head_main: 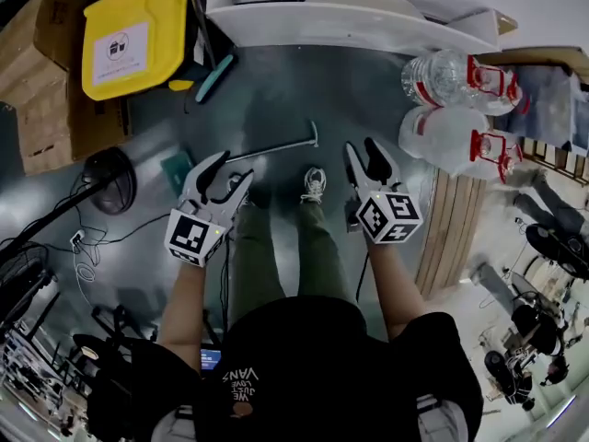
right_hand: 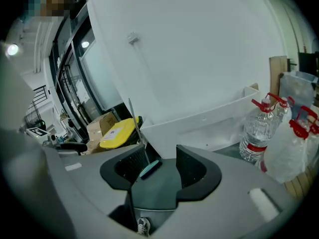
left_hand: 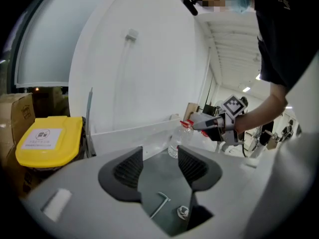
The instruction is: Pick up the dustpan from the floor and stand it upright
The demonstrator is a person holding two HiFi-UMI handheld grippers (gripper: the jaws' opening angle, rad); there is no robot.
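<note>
Dustpan (head_main: 276, 147): lying flat on the grey floor (head_main: 368, 90), not upright. Thin metal handle (left_hand: 160, 203) stretched across the floor just ahead of the person's shoe (head_main: 314, 184), with the crosspiece end toward the right of the head view. Teal pan end (head_main: 175, 168) toward the left, partly covered there by the left gripper (head_main: 232, 168). Touched by neither tool.

Left gripper: jaws spread wide, nothing between the pads. Held above the floor over the pan end of the handle. In the left gripper view, only bare floor, the handle's bent end and the shoe visible through the gap.

Right gripper (head_main: 361, 145): jaws likewise wide apart and empty. Held just right of the shoe, pointing forward and down, clear of the handle. In the right gripper view, a teal brush (head_main: 216, 76) framed between the jaws but far beyond them.

Surroundings noted:
- Brush propped beside a yellow bin (head_main: 133, 35) at upper left.
- Cardboard boxes (head_main: 46, 72) left of the bin.
- White panel (head_main: 350, 21) along the far edge of the floor.
- Two large water bottles (head_main: 451, 109) with red caps at right, well apart from the dustpan.
</note>
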